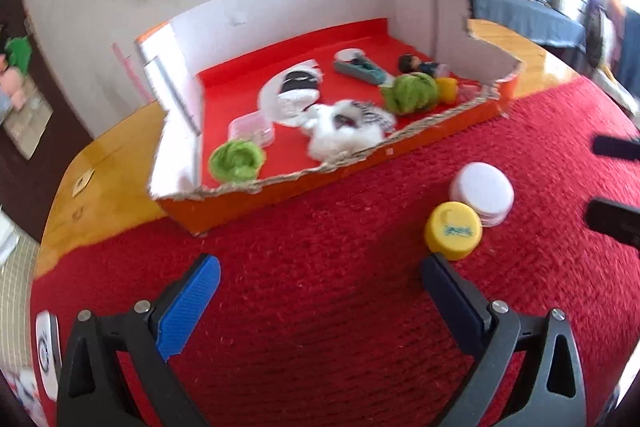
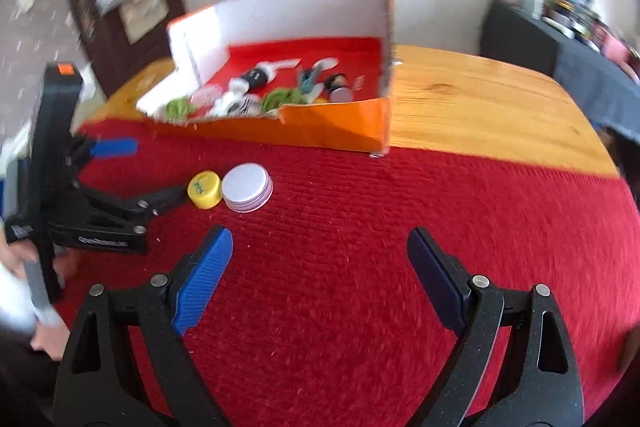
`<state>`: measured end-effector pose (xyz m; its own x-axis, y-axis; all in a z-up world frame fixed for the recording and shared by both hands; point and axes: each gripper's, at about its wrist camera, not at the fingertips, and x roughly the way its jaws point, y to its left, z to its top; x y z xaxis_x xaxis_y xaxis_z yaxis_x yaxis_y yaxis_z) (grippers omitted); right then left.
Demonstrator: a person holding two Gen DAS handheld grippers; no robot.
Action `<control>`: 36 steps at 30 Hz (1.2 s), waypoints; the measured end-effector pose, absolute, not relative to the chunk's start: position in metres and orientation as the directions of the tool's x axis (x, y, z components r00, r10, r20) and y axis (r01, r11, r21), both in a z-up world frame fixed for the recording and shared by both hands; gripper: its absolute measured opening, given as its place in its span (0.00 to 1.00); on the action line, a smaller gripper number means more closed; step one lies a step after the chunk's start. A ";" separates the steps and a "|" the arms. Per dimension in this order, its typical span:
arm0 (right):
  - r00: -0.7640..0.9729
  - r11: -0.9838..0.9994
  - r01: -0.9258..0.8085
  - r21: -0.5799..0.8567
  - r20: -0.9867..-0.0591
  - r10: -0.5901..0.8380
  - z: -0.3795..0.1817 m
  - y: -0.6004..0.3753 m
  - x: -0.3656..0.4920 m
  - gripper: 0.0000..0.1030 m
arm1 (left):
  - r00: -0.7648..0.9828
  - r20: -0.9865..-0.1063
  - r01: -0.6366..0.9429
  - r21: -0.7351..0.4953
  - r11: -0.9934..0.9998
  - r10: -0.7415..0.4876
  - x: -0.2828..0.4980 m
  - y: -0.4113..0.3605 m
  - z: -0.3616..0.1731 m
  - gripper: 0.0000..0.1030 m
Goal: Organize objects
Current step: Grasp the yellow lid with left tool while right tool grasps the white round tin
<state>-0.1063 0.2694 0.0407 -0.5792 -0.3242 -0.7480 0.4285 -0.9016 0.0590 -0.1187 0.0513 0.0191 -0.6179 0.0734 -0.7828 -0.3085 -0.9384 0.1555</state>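
- Left claw (image 1: 320,291) released, empty, over the red mat (image 1: 320,347)
- Right claw (image 2: 320,267) released, empty
- Yellow cap (image 2: 204,189) touching white lid (image 2: 247,187) on mat, near the orange box (image 2: 320,131) on the surface (image 2: 480,107)

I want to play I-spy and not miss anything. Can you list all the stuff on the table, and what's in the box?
yellow cap: one, on the red mat, outside the box
white lid: one, touching the yellow cap
red mat: one, on the wooden table
cardboard box: one, orange outside, white inside, torn front edge
green fluffy balls: two, in the box
white fluffy toy: one, in the box
small doll: one, dark-haired, in the box
left gripper: open, empty
right gripper: open, empty
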 end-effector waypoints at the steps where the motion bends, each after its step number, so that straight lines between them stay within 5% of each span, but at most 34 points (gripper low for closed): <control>1: -0.553 -0.885 0.462 0.061 -0.761 -0.340 0.040 0.266 -0.111 0.87 | -0.610 -0.786 -0.347 0.146 -0.926 0.105 -0.117 0.053 0.020 1.00; 8: -0.431 -0.787 0.615 0.040 -0.819 -0.378 0.028 0.244 -0.135 0.87 | -0.475 -0.831 -0.546 0.019 -0.838 0.291 -0.119 0.066 0.019 0.94; 21: -0.359 -0.632 0.775 -0.001 -0.824 -0.439 0.017 0.225 -0.154 0.85 | -0.414 -0.834 -0.640 -0.019 -0.769 0.365 -0.133 0.073 0.021 0.72; 28: -0.348 -0.574 0.819 -0.021 -0.813 -0.466 0.016 0.215 -0.150 0.74 | -0.430 -0.818 -0.669 0.003 -0.744 0.383 -0.128 0.074 0.021 0.64; 36: -0.324 -0.504 0.863 -0.032 -0.800 -0.505 0.019 0.210 -0.143 0.45 | -0.413 -0.800 -0.697 -0.030 -0.717 0.434 -0.125 0.074 0.024 0.37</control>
<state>-0.1428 0.2096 0.0187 -0.3242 -0.5046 -0.8002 0.8634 -0.5035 -0.0323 -0.1255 0.0740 0.0237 -0.4131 0.4344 -0.8004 -0.6966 -0.7169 -0.0296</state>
